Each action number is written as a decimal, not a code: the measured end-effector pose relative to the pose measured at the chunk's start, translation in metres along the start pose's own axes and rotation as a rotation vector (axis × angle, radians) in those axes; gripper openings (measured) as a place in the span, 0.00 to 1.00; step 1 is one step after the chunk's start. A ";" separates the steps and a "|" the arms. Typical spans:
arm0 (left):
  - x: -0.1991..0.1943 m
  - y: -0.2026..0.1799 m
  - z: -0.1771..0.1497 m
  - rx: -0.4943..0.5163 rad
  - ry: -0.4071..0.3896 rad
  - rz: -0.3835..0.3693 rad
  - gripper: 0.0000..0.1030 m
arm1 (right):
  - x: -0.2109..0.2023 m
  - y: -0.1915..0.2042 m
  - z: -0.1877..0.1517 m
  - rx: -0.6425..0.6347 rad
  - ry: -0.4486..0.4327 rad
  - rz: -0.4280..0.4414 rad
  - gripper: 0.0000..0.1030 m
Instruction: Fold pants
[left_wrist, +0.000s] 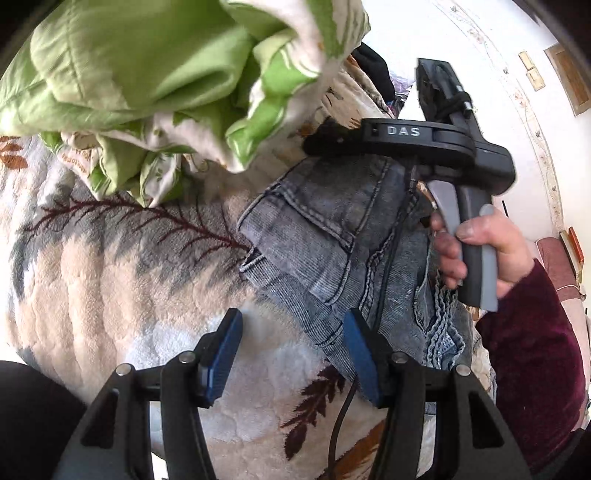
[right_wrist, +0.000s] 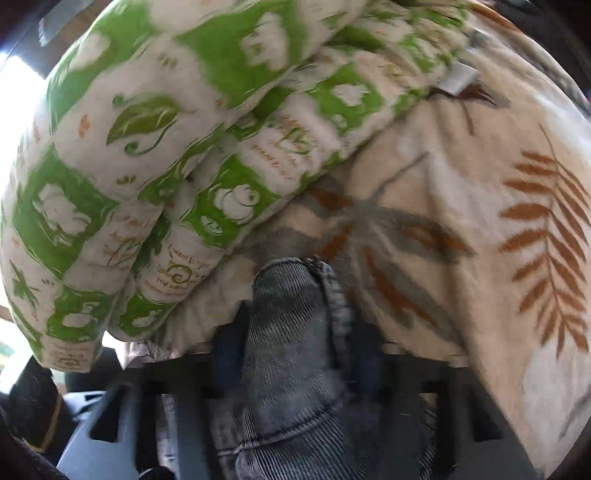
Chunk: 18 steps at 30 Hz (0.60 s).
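Note:
The grey denim pants (left_wrist: 332, 236) lie bunched on a leaf-patterned blanket (left_wrist: 110, 277), right of centre in the left wrist view. My left gripper (left_wrist: 293, 360) is open and empty, its blue pads just above the blanket at the pants' near edge. My right gripper (left_wrist: 328, 138) reaches across the far end of the pants, held by a hand in a maroon sleeve. In the right wrist view it (right_wrist: 295, 332) is shut on a fold of the pants (right_wrist: 291, 350), which covers its fingers.
A crumpled green and white quilt (left_wrist: 147, 81) is heaped at the back of the blanket, close to the pants; it also fills the upper left of the right wrist view (right_wrist: 166, 147). A black cable (left_wrist: 345, 410) runs down over the pants. A white wall (left_wrist: 461, 55) stands behind.

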<state>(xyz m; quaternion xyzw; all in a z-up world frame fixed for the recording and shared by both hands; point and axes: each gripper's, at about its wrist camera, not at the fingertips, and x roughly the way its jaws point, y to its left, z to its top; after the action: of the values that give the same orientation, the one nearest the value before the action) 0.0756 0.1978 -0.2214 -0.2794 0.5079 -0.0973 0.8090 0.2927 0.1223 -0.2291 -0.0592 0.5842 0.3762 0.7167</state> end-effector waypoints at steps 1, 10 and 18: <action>-0.001 0.000 -0.001 0.000 0.000 0.003 0.58 | -0.003 -0.001 -0.002 0.014 -0.010 0.000 0.31; 0.011 -0.017 0.010 -0.053 -0.026 0.028 0.58 | -0.042 -0.002 -0.024 0.067 -0.148 0.050 0.25; 0.022 -0.027 0.016 -0.064 -0.065 0.007 0.58 | -0.074 -0.010 -0.034 0.091 -0.223 0.109 0.25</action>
<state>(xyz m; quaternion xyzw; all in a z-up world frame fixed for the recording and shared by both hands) 0.1031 0.1714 -0.2182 -0.3064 0.4853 -0.0689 0.8160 0.2691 0.0625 -0.1784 0.0473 0.5198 0.3919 0.7576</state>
